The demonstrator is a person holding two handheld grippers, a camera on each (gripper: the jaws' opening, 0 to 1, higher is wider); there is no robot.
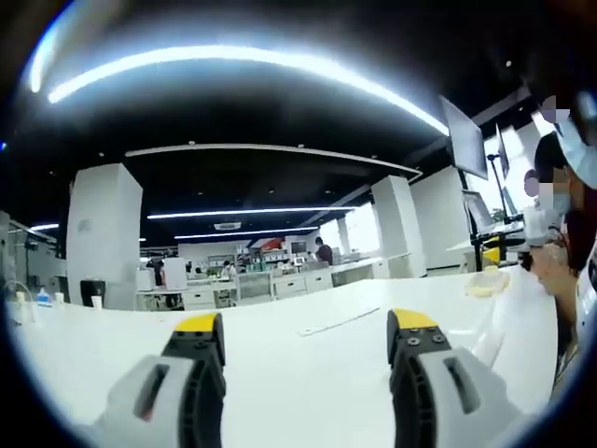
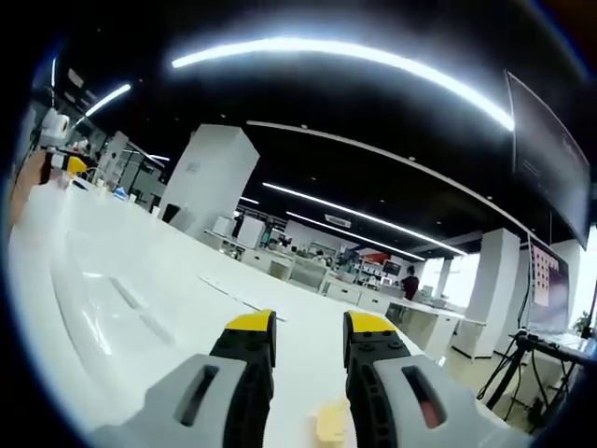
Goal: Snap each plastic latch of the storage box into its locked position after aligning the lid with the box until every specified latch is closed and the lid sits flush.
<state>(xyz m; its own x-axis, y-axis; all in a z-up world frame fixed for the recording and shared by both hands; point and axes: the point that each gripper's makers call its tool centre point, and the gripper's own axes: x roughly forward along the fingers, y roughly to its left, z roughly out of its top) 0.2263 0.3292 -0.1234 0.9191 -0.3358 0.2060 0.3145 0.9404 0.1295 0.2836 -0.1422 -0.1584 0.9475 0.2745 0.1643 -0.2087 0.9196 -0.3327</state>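
A large open office with a white worktop [image 1: 308,373] is seen past the left gripper [image 1: 305,341], fingers spread wide and empty, and the right gripper [image 2: 309,338], fingers narrowly parted and empty, so the box must first be found.

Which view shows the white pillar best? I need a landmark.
Left gripper view: the pillar stands upright, in full from desks to ceiling. The right gripper view shows it tilted, towards the left.
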